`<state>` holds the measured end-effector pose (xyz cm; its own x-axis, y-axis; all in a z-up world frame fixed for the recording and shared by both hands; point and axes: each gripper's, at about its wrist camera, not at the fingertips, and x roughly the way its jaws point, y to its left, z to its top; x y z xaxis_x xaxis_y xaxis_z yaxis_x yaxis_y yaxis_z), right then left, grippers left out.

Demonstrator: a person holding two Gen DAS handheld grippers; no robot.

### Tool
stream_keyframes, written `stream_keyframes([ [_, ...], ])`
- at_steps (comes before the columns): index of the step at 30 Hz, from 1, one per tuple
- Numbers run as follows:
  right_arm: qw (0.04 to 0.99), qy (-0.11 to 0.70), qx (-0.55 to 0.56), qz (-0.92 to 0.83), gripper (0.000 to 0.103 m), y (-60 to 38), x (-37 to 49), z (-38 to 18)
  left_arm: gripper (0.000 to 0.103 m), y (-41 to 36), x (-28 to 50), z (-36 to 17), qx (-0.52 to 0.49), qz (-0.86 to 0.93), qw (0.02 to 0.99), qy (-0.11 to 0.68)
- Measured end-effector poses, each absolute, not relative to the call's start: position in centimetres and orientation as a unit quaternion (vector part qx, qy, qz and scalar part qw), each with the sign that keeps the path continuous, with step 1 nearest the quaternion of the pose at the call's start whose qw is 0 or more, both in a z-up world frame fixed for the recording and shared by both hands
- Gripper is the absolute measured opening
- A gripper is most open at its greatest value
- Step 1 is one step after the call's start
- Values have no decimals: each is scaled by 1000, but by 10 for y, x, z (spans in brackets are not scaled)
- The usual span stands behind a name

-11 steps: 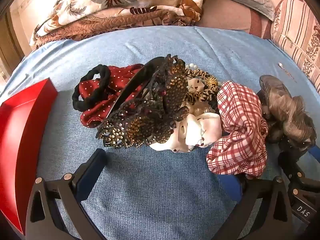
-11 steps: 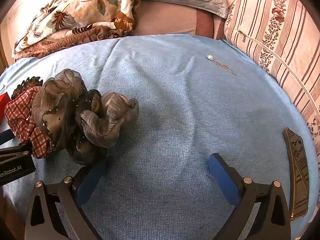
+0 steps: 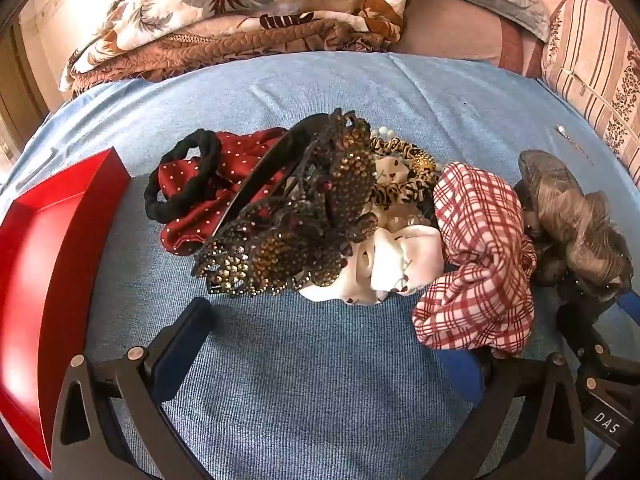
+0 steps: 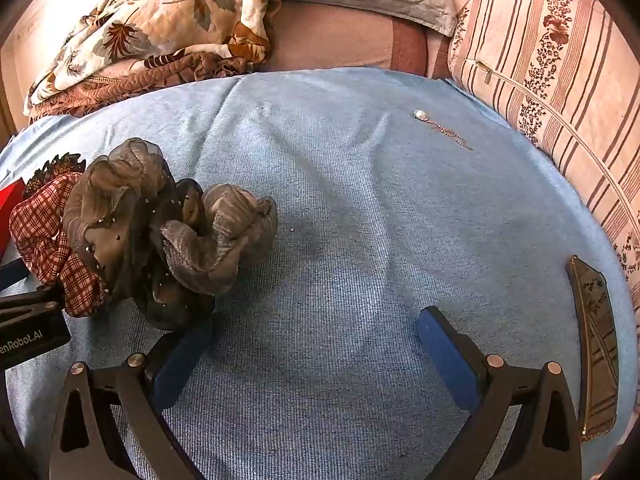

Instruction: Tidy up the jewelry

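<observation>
Nothing is seen to have shifted since the earlier frames: the heap, the tray and both claws are found in the same places.

A heap of hair accessories and jewelry is spread on a bed covered by a ribbed blue knit cloth (image 3: 304, 380). A matte black braided hair tie (image 3: 182, 184) is laid over a dark red satin scrunchie with white dots (image 3: 192, 216). Across it a smooth black headband (image 3: 260, 184) is propped at a slant. Lacy brown hair clips studded with amber rhinestones (image 3: 304, 232) are piled at the middle, with a white printed scrunchie (image 3: 392, 268) just beside them and a leopard-print scrunchie (image 3: 404, 188) behind. A red-and-white plaid scrunchie (image 3: 480, 256) is bunched at the right, touching a sheer grey-brown ruffled scrunchie (image 4: 168, 232) dotted with tiny beads. A glossy red tray (image 3: 44, 264) with angular walls is set at the left of the heap. Well apart, a fine chain with a pearl pendant (image 4: 440, 128) is stretched on the cloth near a striped pillow (image 4: 560, 64). A quilted leaf-print blanket (image 4: 152, 36) is crumpled at the back.

The left claw (image 3: 324, 340) is held spread wide before the heap, nothing gripped; its right pad is hidden under the plaid scrunchie. The right claw (image 4: 316, 344) is likewise spread wide and empty, its left finger (image 4: 180, 364) just beside the grey-brown scrunchie.
</observation>
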<state>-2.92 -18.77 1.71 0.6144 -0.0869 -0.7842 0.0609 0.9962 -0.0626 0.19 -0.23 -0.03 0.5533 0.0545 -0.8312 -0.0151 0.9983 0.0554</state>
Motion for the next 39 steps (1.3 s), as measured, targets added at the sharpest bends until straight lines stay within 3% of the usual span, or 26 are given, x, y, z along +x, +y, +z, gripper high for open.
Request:
stream_keyframes([
  [39, 899, 436, -16, -41, 103, -187, -29, 17, 103, 1, 3, 0, 16, 17, 882, 471],
])
